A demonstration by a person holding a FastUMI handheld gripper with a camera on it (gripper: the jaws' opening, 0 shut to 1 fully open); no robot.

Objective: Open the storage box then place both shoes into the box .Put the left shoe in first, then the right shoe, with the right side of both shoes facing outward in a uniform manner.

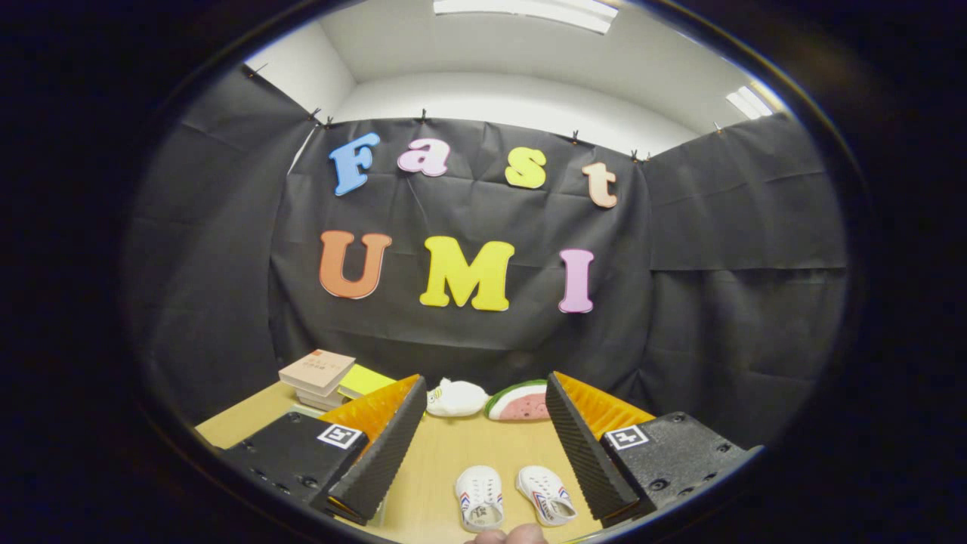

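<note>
Hovering wide open and empty, the gripper has both shoes lying side by side on the table between its fingers, so nothing looks boxed yet.

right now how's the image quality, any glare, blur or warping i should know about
Gripper view: strong fisheye bending, with the booth wall's top edge bowed; ceiling lights blow out to white glare; the two white shoes on the table, between the open gripper fingers, look sharp; soft even light, only faint shadows.
</note>
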